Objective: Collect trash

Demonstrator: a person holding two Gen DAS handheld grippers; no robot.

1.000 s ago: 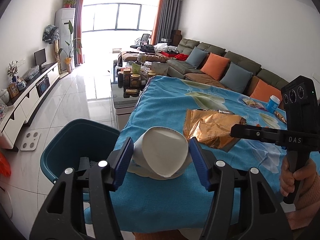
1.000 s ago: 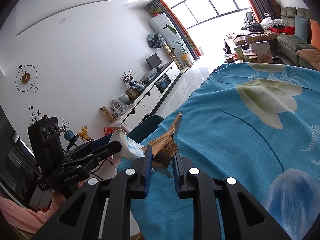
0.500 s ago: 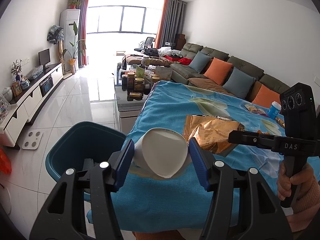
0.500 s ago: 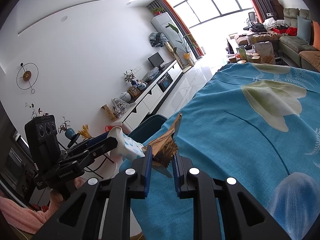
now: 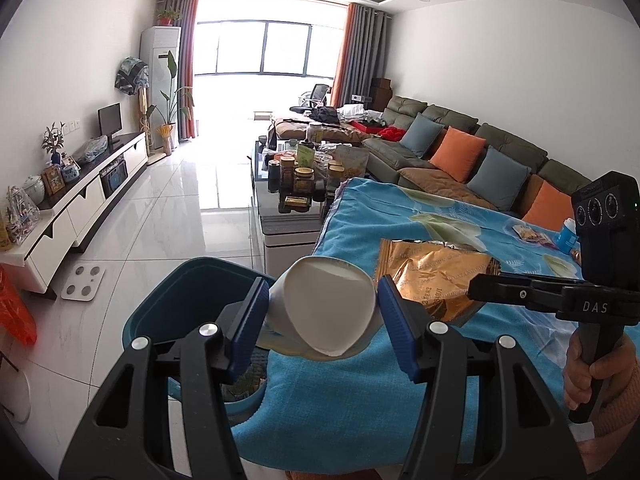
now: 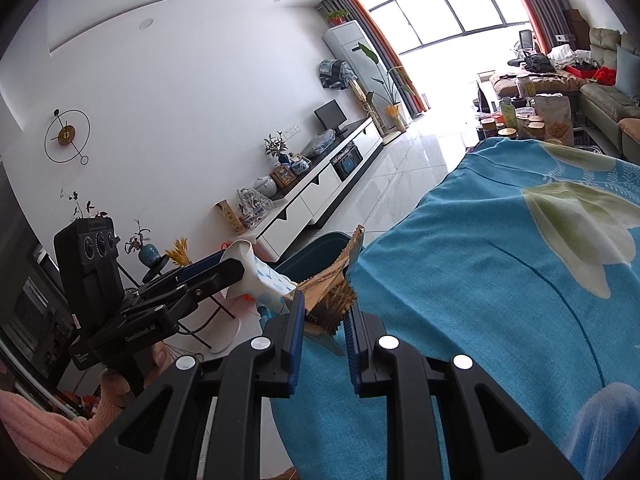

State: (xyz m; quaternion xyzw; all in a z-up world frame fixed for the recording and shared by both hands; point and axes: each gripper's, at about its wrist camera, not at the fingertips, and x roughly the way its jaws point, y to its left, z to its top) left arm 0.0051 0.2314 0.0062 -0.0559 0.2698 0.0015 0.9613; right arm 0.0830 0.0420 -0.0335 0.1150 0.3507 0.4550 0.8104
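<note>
Left gripper (image 5: 320,312) is squeezing a cup (image 5: 328,312) beside the bin (image 5: 192,304); right gripper (image 6: 322,320) is pinching a gold wrapper (image 6: 332,292) above the table edge. Crushed cup may slip out, missing the bin.

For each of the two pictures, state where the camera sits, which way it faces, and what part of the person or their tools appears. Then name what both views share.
Left wrist: sits on the left gripper, facing down the room toward the window; its fingers grip a paper cup above the teal bin; the right gripper and hand show at right.
Right wrist: sits on the right gripper, facing over the blue cloth toward the TV wall; it clamps the gold snack bag; the left gripper shows at left.
Shared: cup, bag, bin, cloth.
</note>
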